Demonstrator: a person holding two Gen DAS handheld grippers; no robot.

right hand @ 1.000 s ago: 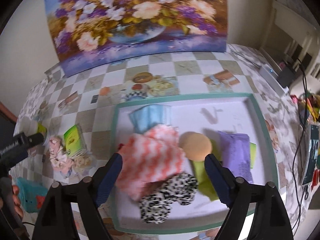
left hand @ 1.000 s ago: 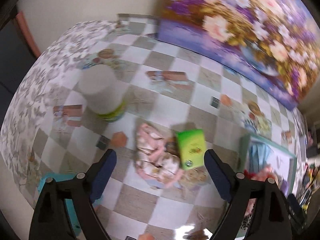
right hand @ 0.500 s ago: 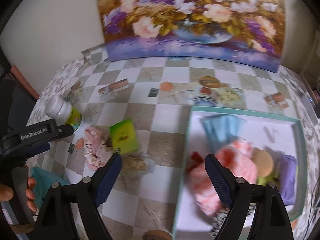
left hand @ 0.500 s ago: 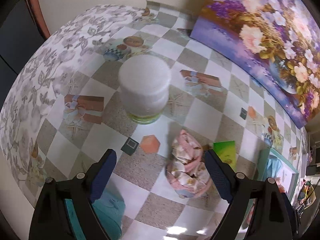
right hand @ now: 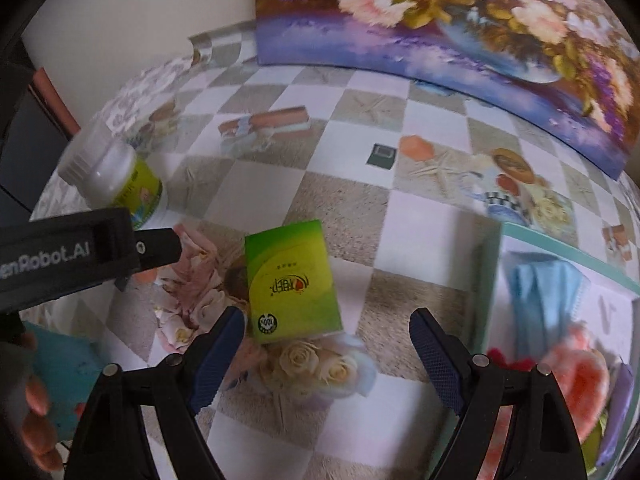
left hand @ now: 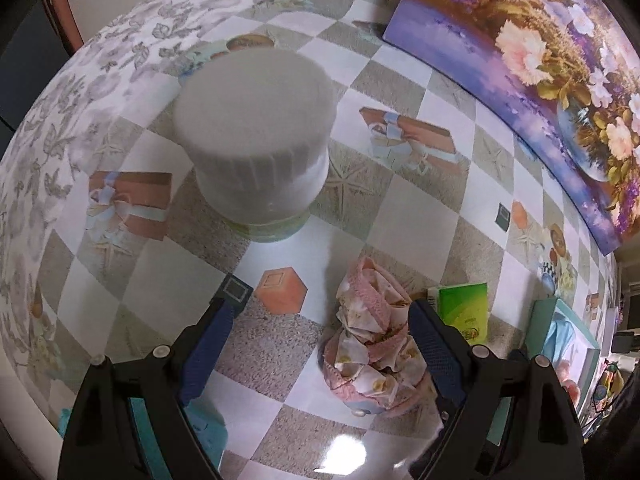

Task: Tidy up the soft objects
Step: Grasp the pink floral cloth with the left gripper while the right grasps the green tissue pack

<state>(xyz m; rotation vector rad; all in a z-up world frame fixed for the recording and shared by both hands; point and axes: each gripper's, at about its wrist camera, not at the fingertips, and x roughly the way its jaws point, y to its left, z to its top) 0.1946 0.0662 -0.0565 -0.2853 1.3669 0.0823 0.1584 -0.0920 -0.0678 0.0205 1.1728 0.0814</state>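
Observation:
A pink floral scrunchie [left hand: 372, 336] lies on the checked tablecloth, just inside the right finger of my open, empty left gripper [left hand: 320, 344]. It also shows in the right wrist view [right hand: 192, 280], partly under the left gripper's body. A green tissue pack [right hand: 292, 280] lies beside it, ahead of my open, empty right gripper [right hand: 326, 340]; it also shows in the left wrist view [left hand: 464, 308]. A teal-rimmed tray [right hand: 560, 246] at the right holds a blue cloth [right hand: 540, 292], a pink fluffy item [right hand: 576, 376] and other soft things.
A white-capped bottle with a green label [left hand: 256, 132] stands close ahead of the left gripper, also in the right wrist view [right hand: 116, 176]. A flower painting [right hand: 460, 32] leans at the table's back. A teal object [right hand: 60, 376] lies at the near left edge by a hand.
The left gripper has come lower and closer to the bottle and scrunchie. The right gripper has swung left from above the tray to above the green tissue pack.

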